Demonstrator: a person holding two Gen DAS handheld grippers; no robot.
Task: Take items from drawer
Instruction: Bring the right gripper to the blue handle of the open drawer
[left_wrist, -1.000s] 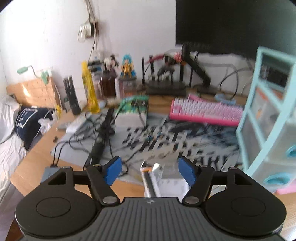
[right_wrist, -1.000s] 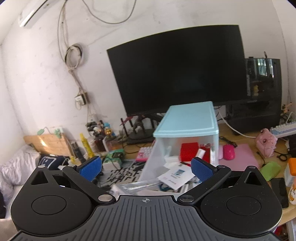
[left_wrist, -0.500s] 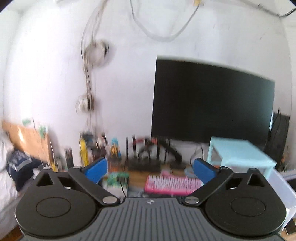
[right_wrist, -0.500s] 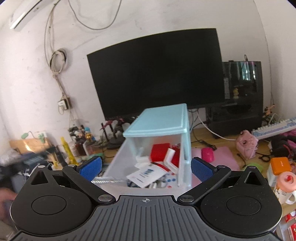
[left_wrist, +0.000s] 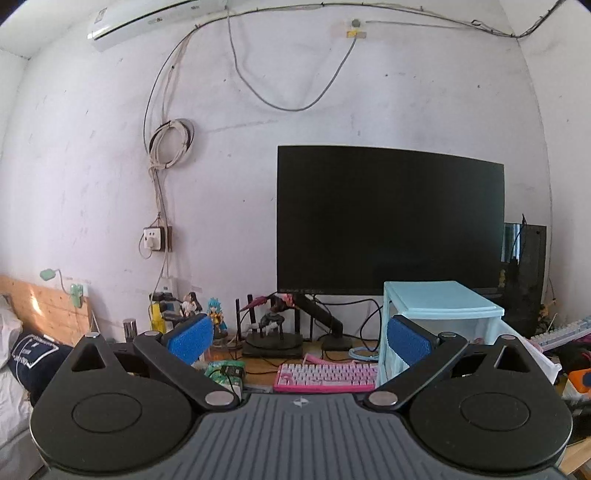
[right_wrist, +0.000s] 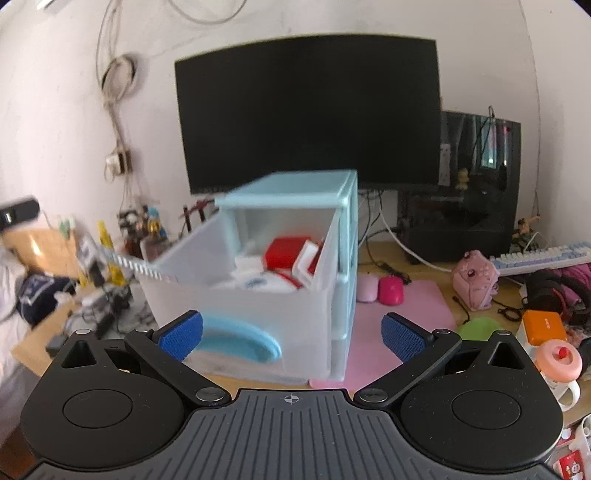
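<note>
A light-blue drawer cabinet (right_wrist: 295, 188) stands on the desk; its translucent top drawer (right_wrist: 243, 295) is pulled out, with a blue handle (right_wrist: 240, 341). Inside lie a red box (right_wrist: 284, 253) and white packets (right_wrist: 258, 282). My right gripper (right_wrist: 291, 334) is open and empty, just in front of the drawer's front. My left gripper (left_wrist: 299, 338) is open and empty, raised and level, facing the monitor. The cabinet (left_wrist: 439, 299) shows to its right in the left wrist view.
A black monitor (left_wrist: 388, 221) hangs behind the desk. A pink keyboard (left_wrist: 325, 376) and figurines (left_wrist: 216, 319) lie left of the cabinet. A pink mat with two mice (right_wrist: 388, 290), a green object (right_wrist: 476, 326), an orange box (right_wrist: 543, 325) and a cup (right_wrist: 557, 360) sit right.
My left gripper tilted up from the desk surface to face the monitor and opened wider. My right gripper moved down and closer to the open drawer's front.
</note>
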